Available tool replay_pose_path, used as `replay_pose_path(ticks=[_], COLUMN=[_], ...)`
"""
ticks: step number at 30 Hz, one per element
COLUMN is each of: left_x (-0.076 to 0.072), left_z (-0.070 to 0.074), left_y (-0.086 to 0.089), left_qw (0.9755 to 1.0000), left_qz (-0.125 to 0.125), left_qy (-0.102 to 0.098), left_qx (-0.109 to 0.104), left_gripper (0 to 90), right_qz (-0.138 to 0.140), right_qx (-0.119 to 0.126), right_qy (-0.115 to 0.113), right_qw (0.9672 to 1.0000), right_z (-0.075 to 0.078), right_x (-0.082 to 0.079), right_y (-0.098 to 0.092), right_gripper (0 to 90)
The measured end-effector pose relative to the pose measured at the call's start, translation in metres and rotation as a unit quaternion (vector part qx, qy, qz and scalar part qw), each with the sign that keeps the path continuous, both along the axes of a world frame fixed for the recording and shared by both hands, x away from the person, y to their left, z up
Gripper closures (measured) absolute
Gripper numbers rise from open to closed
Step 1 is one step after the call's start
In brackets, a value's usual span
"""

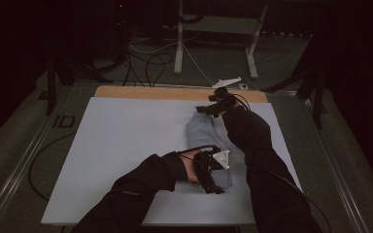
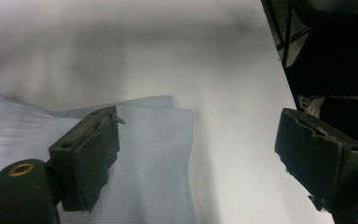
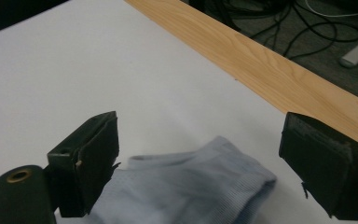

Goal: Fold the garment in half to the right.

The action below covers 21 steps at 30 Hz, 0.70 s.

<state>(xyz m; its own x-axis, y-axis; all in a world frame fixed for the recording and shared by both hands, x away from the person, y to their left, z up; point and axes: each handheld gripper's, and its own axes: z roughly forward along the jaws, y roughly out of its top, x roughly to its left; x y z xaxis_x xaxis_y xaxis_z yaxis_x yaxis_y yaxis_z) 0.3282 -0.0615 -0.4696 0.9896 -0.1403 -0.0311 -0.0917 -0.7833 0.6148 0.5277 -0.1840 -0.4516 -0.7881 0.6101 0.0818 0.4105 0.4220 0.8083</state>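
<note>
**Both tools released over a folded light-blue garment**

A person in dark sleeves works at a bench (image 1: 126, 141) covered by a smooth white sheet, with a strip of pale wood grain (image 1: 175, 92) along its far edge. A folded garment (image 1: 205, 133) of light-blue, finely ribbed knit lies on the right half of the sheet, running from near the far edge toward the person.

The left tool (image 1: 214, 182) sits at the near end of the garment. In the left gripper view its black jaws stand wide apart, released: one jaw is over the cloth (image 2: 158, 154), the other over bare white sheet close to the bench's right edge. The cloth here ends in two straight, stacked edges with squared corners.

The right tool (image 1: 209, 109) is at the far end of the garment. In the right gripper view its jaws also stand wide apart, gripping nothing, with a soft rounded fold of cloth (image 3: 191, 186) lying between them, just short of the wood strip (image 3: 270, 70).

The left half of the sheet is open room. No readable writing shows.
</note>
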Motion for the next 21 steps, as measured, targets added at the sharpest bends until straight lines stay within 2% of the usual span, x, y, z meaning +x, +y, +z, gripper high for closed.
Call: replay_pose_path(ticks=[4,10,15,21], left_x=[-0.002,-0.004,-0.006,-0.006], left_z=[0.001,0.004,0.008,0.011], left_y=[0.002,0.006,0.011,0.024], left_qw=[1.0,0.9999,0.9999,0.9999], left_qz=[-0.003,-0.001,-0.001,0.013], left_qy=[-0.007,-0.013,-0.011,-0.009], left_qx=[0.006,0.003,0.002,-0.004], left_gripper=[8.9,5.6,2.4,0.6], right_qz=[0.006,0.01,0.011,0.02], right_qx=[0.003,0.005,0.01,0.015], right_qy=[0.0,-0.005,-0.01,-0.013], right_qw=[1.0,0.9999,0.9998,0.9996], right_z=[0.001,0.003,0.007,0.012], right_x=[-0.002,-0.005,-0.009,-0.014], right_y=[0.003,0.005,0.006,0.003], right_gripper=[11.4,11.3,11.4,11.4])
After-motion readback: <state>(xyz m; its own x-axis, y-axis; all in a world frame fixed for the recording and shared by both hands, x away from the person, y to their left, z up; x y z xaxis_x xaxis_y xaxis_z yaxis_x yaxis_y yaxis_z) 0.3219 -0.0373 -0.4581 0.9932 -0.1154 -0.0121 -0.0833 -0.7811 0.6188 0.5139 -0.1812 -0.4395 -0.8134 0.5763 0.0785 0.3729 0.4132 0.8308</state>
